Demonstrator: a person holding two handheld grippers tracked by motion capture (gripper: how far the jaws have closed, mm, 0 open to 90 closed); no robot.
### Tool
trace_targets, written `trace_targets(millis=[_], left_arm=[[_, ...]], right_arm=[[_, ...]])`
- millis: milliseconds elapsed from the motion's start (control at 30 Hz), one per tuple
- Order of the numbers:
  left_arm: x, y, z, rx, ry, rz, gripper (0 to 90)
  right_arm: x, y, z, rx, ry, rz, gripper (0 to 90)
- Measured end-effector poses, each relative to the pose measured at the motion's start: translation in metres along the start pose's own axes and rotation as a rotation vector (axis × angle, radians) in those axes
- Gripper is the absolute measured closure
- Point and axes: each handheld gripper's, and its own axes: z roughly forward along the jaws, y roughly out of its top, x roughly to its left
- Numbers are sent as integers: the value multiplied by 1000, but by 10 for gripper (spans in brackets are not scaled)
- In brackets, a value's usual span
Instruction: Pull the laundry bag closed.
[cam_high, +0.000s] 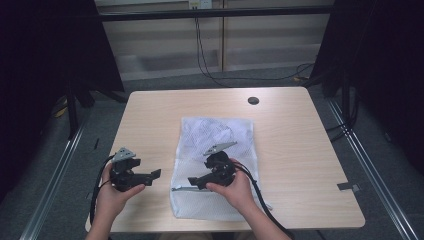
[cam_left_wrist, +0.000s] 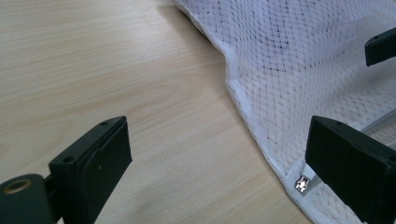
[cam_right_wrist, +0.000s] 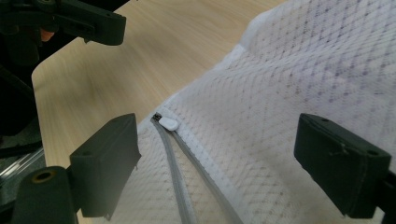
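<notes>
The right gripper (cam_high: 196, 181) hangs over the near part of the white mesh laundry bag (cam_high: 220, 150) with its jaws standing wide and nothing between them. In the right gripper view the two black pads frame the white zipper pull (cam_right_wrist: 169, 123), which lies at the end of the grey zipper (cam_right_wrist: 187, 186) close to the bag's left edge. The jaws point toward that edge, so the pull looks to be what this hand is lining up on; the pads are still apart from it and from the mesh.

The left gripper (cam_high: 152, 174) is held off the bag, over bare wood near the table's (cam_high: 150, 115) front-left corner, jaws also spread wide and empty. Its own view looks across the tabletop at the bag's hemmed left edge and a small metal zipper end (cam_left_wrist: 302, 183) at the seam. That placement suggests it is waiting to pinch the fabric beside the zipper and hold it taut while the other hand draws the pull.

The bag lies flat at the middle of the table, reaching toward the front edge, its zipper running across its near end. The two grey zipper tapes run apart from the pull, so the bag seems at least partly unzipped there. Through the netting of the far half a darker, greyish shape shows, probably some cloth inside, though what it is cannot be made out. A small black disc (cam_high: 253, 100) sits near the table's far edge, well apart from everything.
</notes>
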Motion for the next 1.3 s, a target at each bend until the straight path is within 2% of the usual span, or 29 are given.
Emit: trace_targets(millis=[367,533,867,1000,1167,1200,1300], left_arm=[[1,0,0,-6,0,1,68],[0,0,-1,-3,4,3,68],[0,-2,-1,0,5,-3,69],[-1,-2,-2,-2,6,-2,69],[-1,-1,0,5,7,1,69],[-1,-1,1,6,4,3,69],[-1,-1,3,9,-1,4,69]], right_arm=[[6,0,17,11,41,26,202],[9,0,25,33,56,26,241],[13,2,30,44,80,39,288],[14,0,33,58,91,75,330],[13,-3,36,71,100,91,392],[13,-4,38,73,106,113,413],[11,-5,41,82,104,130,429]])
